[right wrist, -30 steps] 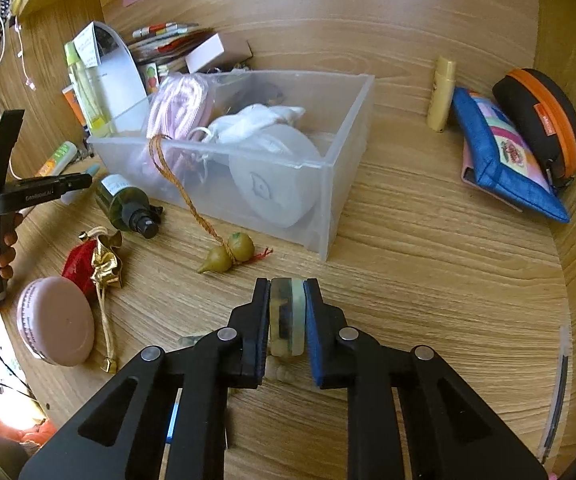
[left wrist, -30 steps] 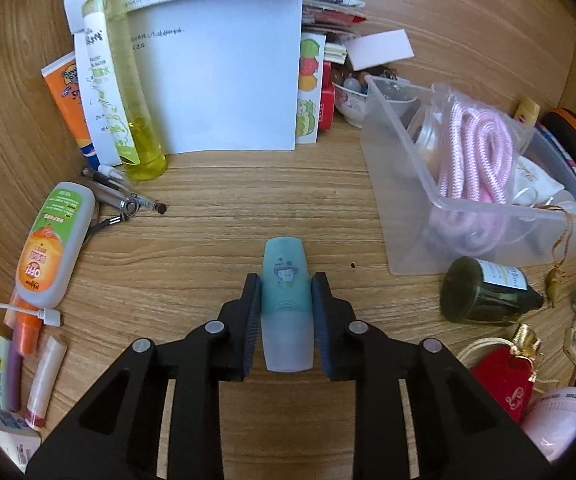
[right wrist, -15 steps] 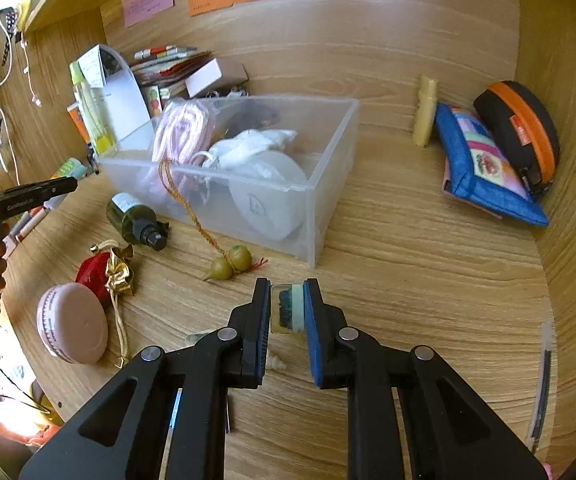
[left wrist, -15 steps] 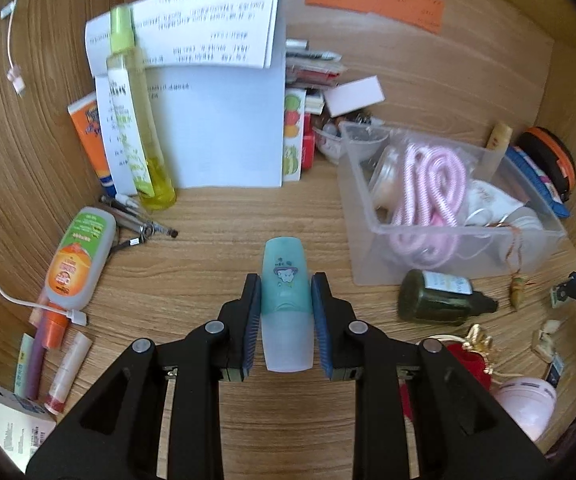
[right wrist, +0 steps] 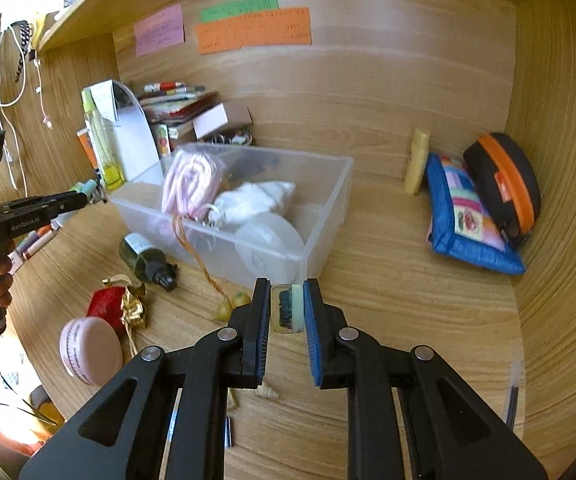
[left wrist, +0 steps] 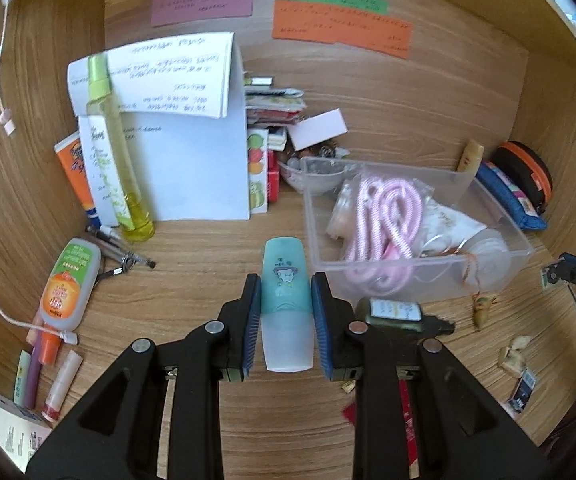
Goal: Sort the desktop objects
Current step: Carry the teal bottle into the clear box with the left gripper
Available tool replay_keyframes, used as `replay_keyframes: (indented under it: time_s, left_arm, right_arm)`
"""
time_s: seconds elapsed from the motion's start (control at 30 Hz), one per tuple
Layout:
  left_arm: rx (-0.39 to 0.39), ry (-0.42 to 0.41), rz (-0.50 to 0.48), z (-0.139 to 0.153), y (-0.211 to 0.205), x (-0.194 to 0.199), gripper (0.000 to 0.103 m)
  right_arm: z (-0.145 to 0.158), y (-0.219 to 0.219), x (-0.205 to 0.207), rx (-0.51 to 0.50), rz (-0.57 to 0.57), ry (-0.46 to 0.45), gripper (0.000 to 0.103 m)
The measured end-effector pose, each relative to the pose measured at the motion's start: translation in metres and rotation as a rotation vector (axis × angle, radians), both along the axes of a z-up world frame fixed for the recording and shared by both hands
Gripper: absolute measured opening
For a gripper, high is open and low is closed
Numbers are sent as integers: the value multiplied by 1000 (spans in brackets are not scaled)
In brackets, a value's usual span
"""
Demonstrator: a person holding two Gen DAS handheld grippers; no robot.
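Observation:
My left gripper (left wrist: 285, 312) is shut on a small teal tube with a frosted cap and a cartoon print (left wrist: 285, 300), held above the wooden desk. My right gripper (right wrist: 285, 310) is shut on a small clear block with a dark speck inside (right wrist: 285, 309). A clear plastic bin (right wrist: 328, 216) (left wrist: 524, 248) stands on the desk past both grippers; it holds a pink coiled cord (left wrist: 384, 216) and white items. In the right wrist view the left gripper (right wrist: 83, 196) shows at the far left, in a person's hand (right wrist: 1, 280).
Dark green bottle (right wrist: 147, 258), red pouch with gold ribbon (right wrist: 115, 306), pink round case (right wrist: 89, 350) and gourd charm (right wrist: 229, 306) lie before the bin. Blue pouch (right wrist: 468, 216) and black-orange case (right wrist: 504, 184) sit right. Papers (left wrist: 179, 160), yellow spray bottle (left wrist: 115, 160), orange-label bottle (left wrist: 69, 284), pens lie left.
Both grippers have risen from the desk with their objects still gripped; the desk items look smaller and more of the back wall with its coloured notes has come into view.

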State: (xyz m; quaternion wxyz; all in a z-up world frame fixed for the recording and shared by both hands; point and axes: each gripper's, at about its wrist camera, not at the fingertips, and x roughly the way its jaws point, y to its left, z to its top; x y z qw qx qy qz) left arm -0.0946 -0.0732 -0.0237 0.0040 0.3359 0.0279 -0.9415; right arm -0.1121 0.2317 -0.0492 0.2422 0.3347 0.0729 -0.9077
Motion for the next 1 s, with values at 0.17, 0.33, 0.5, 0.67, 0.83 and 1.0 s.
replay_keyframes:
  time_s: [0.17, 0.33, 0.5, 0.67, 0.83, 1.0]
  left_arm:
    - [1, 18, -22, 11, 8, -7, 25]
    - [4, 29, -49, 17, 17, -17, 25]
    - [20, 20, -76, 16, 27, -30, 25]
    - [32, 4, -93, 13, 34, -47, 25]
    - [42, -10, -112, 9, 37, -62, 25]
    - [45, -35, -130, 0, 43, -77, 25]
  right_arm:
    - [13, -7, -7, 6, 21, 39, 15]
    - [20, -18, -22, -5, 46, 48, 15]
    - [19, -33, -38, -24, 78, 35, 15]
    - [13, -58, -56, -50, 116, 11, 15]
    - [2, -77, -70, -63, 146, -31, 15]
    - [-10, -92, -80, -58, 173, -68, 15]
